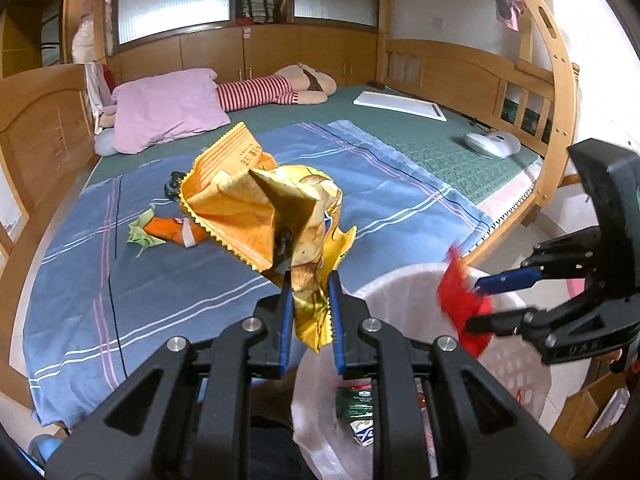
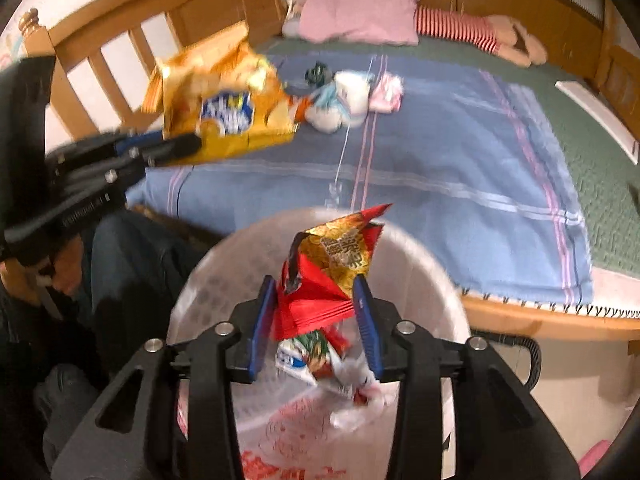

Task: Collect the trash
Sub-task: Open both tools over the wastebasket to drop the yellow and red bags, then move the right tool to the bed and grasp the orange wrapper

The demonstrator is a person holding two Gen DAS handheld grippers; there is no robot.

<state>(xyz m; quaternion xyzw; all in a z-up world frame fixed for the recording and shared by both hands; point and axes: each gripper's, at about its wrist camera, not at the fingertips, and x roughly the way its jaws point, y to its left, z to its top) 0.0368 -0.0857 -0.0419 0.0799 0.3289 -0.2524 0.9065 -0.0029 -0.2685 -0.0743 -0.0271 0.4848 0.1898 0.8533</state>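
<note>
My left gripper (image 1: 308, 284) is shut on a crumpled yellow chip bag (image 1: 260, 208) and holds it above the bed's near edge; it also shows in the right wrist view (image 2: 224, 100). My right gripper (image 2: 316, 300) holds a red and gold snack wrapper (image 2: 332, 272) between its fingers, right over the white trash basket (image 2: 424, 264). The jaws look a little apart around the wrapper. In the left wrist view the right gripper (image 1: 476, 304) and red wrapper (image 1: 460, 300) are over the basket (image 1: 400, 280). Several wrappers lie inside the basket.
More trash lies on the blue blanket (image 1: 360, 200): an orange wrapper (image 1: 172, 232), a dark wrapper (image 1: 174, 186), white and pink wads (image 2: 352, 92). A pink pillow (image 1: 168, 108), a striped doll (image 1: 272, 90), a white board (image 1: 400, 106) and wooden bed rails (image 1: 540, 100) surround it.
</note>
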